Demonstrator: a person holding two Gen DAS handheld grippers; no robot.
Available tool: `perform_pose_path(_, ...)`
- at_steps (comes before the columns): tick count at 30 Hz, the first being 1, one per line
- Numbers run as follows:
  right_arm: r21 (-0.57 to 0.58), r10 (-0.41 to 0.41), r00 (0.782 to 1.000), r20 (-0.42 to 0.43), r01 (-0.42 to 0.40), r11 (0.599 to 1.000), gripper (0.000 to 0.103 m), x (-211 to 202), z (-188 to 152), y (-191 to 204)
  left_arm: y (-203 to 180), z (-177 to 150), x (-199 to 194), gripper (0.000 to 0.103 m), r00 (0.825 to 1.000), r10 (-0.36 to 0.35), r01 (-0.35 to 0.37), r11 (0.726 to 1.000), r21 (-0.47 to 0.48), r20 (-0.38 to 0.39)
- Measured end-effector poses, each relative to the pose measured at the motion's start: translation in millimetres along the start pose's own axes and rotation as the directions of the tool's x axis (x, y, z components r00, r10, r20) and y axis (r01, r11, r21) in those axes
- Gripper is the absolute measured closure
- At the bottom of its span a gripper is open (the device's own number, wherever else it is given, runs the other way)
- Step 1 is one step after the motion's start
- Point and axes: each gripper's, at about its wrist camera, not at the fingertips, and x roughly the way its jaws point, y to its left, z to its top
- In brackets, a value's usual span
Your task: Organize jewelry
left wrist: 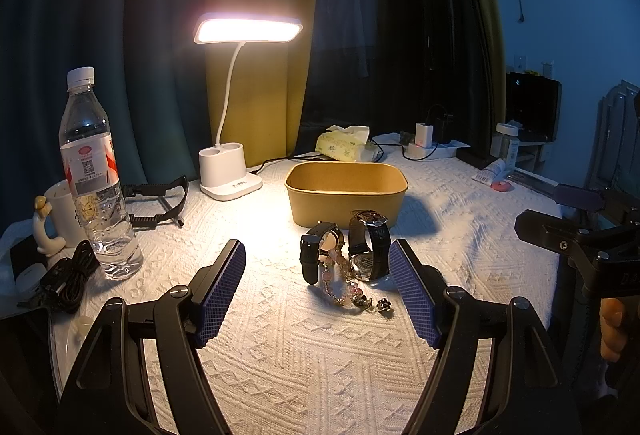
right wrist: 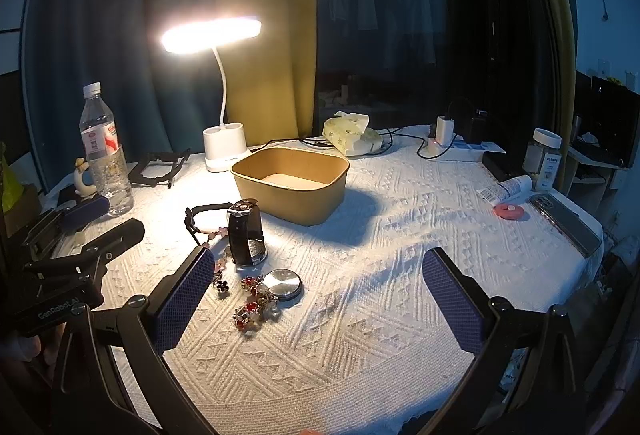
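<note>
A tan open box [left wrist: 346, 191] [right wrist: 290, 179] stands mid-table under the lamp. In front of it lie two black-strapped watches [left wrist: 370, 243] [left wrist: 320, 247], a pink bead bracelet [left wrist: 340, 285] and a small flower earring [left wrist: 386, 303]. The right wrist view shows the upright watch [right wrist: 245, 235], the flower earring [right wrist: 222, 285], a red bead bracelet [right wrist: 254, 305] and a round silver disc [right wrist: 284, 285]. My left gripper [left wrist: 318, 289] [right wrist: 116, 217] is open, the jewelry just ahead between its fingers. My right gripper [right wrist: 318, 299] [left wrist: 556, 209] is open and empty, the pile near its left finger.
A lit white desk lamp [left wrist: 230, 175] and a water bottle [left wrist: 94, 175] stand at the left with a mug [left wrist: 60, 211], cables and a black folding stand [left wrist: 160, 203]. Tissue pack [right wrist: 352, 133], power strip [right wrist: 460, 149], jar [right wrist: 544, 159], phone [right wrist: 568, 219] and pink disc [right wrist: 510, 211] lie right.
</note>
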Motion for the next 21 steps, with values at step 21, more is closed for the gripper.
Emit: perform_pose_path(21, 0.015, 0.083, 0.992, -0.091, -0.082, 0.997, 0.000, 35.5, 2.5, 3.1, 2.4, 4.1, 9.8, 0.026, 0.998, -0.010, 0.010, 1.000, -0.015, -0.059)
